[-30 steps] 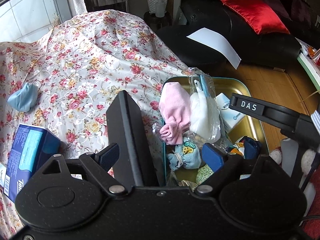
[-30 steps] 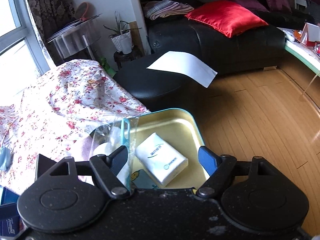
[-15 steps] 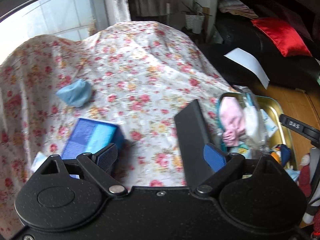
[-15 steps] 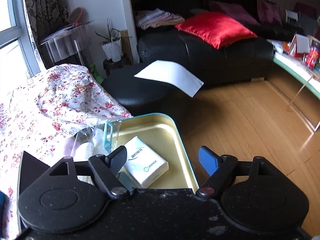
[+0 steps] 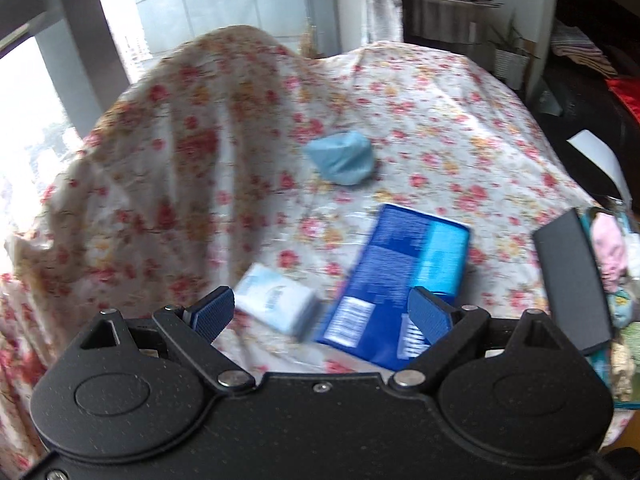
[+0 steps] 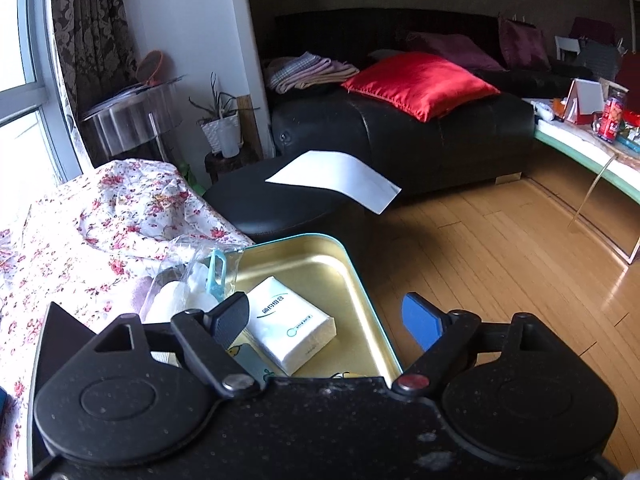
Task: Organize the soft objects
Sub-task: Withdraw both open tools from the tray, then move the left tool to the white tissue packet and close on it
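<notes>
My left gripper hangs over the flowered cloth with its jaws apart and nothing between them. Just beyond the tips lie a small pale tissue pack at about twelve o'clock and a big blue tissue package at one o'clock, nearly under the right finger. Further up the cloth, also near twelve, sits a crumpled light-blue cloth, well apart from both packs. The view is blurred, so I cannot read edges finely.

My right gripper sits over the gold tray, its jaws opening and clamped on nothing; a white tissue pack lies flat in the tray just under the left finger, with a clear bag of white pads at ten o'clock leaning on the tray's edge.

I judge the step in hand is picking the next loose soft thing for the tray. The small pack is nearest, so I'd settle the left hand until the picture sharpens, centre the pack between the fingers, come down across its short side, and close gently so it doesn't squash or drag the cloth. I'd keep the right clear of the tray's middle.
</notes>
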Available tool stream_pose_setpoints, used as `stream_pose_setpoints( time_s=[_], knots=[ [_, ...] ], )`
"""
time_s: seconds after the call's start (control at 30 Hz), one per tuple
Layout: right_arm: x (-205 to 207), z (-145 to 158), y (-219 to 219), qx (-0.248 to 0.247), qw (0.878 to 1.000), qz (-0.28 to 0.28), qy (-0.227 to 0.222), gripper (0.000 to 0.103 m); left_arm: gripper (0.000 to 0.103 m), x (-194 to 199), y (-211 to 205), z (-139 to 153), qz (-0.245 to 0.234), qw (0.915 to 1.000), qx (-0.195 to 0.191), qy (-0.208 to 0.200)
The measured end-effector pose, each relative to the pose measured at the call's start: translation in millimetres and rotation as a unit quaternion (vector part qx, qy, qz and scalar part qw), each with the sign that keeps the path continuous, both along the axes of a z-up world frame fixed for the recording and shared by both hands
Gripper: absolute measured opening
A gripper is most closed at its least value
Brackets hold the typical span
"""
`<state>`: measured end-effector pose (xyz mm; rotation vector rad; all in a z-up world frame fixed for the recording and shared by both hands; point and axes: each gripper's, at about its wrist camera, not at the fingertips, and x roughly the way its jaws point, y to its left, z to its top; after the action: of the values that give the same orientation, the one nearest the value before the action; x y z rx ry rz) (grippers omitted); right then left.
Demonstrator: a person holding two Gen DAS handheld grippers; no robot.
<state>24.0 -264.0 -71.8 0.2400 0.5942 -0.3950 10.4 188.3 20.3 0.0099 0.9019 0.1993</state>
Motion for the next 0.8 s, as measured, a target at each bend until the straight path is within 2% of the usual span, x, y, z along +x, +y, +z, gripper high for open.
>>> stream_pose_setpoints(
  time_s=[0.2, 0.33, 0.63, 0.8],
  knots=[
    [-10, 0, 1, -0.003, 1.0, -0.017, -0.005, 0.084, 0.092, 13, 45, -8, 0.026, 0.9993, 0.025, 0.0],
    [-14, -1, 2, -0.012, 0.999, -0.03, -0.001, 0.084, 0.092, 25, 59, -14, 0.023, 0.9986, 0.047, 0.004],
    [-19, -9, 7, -0.043, 0.997, -0.052, 0.032, 0.084, 0.092, 42, 71, -38, -0.021, 0.9985, 0.025, 0.044],
    [-32, -6, 14, -0.051, 0.997, -0.052, 0.033, 0.084, 0.092, 45, 72, -50, -0.052, 0.9966, 0.023, 0.059]
  ],
)
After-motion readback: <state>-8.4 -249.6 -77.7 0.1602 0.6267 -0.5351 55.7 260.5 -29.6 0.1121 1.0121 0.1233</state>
